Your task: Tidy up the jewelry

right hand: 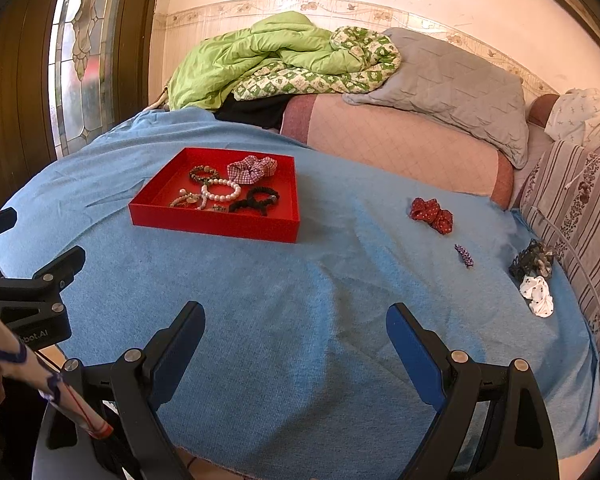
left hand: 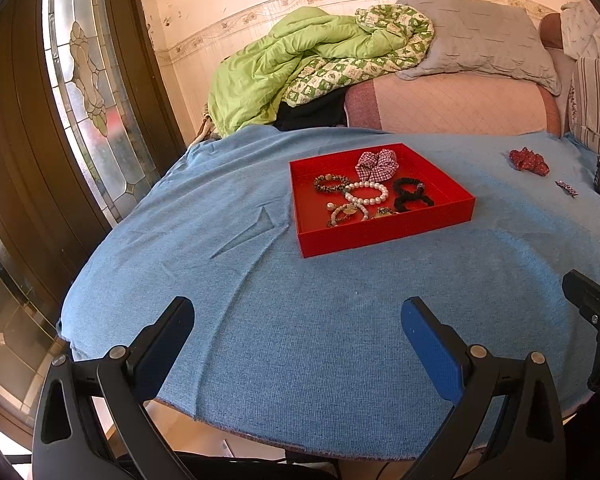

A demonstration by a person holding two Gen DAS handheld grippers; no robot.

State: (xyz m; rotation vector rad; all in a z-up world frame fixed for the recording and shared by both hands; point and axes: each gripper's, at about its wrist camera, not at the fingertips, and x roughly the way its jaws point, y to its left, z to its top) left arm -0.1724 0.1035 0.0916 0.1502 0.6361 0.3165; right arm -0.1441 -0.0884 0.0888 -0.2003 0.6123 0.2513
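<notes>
Black left claw [left hand: 296, 316], blue pads [left hand: 432, 354], silver screws, right claw [right hand: 296, 320] alike, possibly patterned sleeve [right hand: 16, 354]

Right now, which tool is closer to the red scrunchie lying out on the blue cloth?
Right. The right tool hovers open over the near cloth with the red scrunchie ahead to its right. The left tool, also open, sits further left, so the scrunchie lies far across to its right.
</notes>
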